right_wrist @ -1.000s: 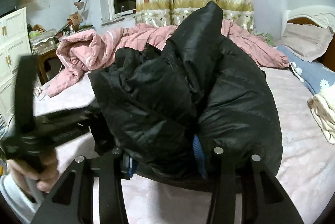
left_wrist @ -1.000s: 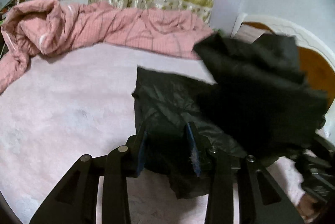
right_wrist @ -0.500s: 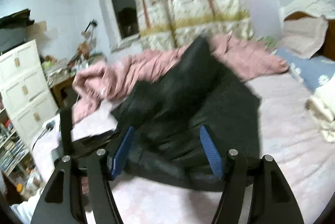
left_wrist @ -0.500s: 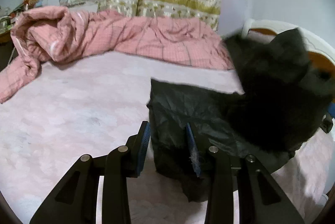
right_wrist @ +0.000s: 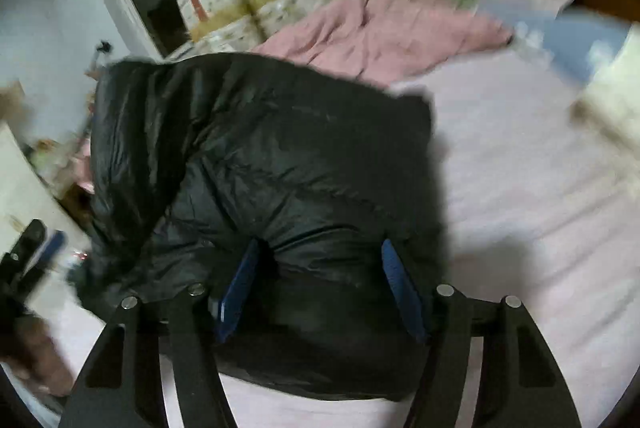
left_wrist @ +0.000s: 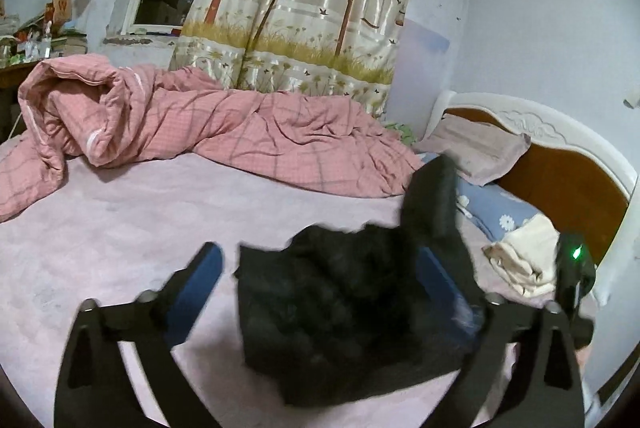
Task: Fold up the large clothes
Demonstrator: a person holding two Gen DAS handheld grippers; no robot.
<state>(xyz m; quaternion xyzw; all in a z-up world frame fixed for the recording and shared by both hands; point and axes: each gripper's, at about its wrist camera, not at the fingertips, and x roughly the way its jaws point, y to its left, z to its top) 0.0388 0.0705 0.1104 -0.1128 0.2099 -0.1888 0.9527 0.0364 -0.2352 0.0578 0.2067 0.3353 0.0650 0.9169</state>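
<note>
**Black puffer jacket down on the bed, both tongs spread**

Here is the black jacket (left_wrist: 344, 312), lying bunched on the pale pink bed sheet (left_wrist: 120, 228), a puffy, quilted garment with a slick, faintly shiny shell and soft creases running across it. In the right wrist view the same jacket (right_wrist: 260, 168) fills the middle, one rounded, padded fold humped up on the side toward the window.

The left tongs (left_wrist: 320, 280) have just been opening and now stand spread wide, blue pads clear of the fabric, with the jacket lying between the black fingers but not pinched. The right tongs (right_wrist: 320, 288) are parted too, and have not widened further in the last moment; the jacket bulges up between their blue pads, and whether the pads press on it I cannot tell.

Beyond the jacket, a rumpled pink checked quilt (left_wrist: 192, 124) lies heaped along the far edge of the bed. Behind that hangs a glossy curtain (left_wrist: 304, 0) printed with trees, birds and grass. To the jacket's right, a floral blue pillow (left_wrist: 492, 204) and a carved white headboard (left_wrist: 560, 132) with a brown wood panel. No readable writing anywhere; a small letter card on the far wall is too small to make out.
</note>
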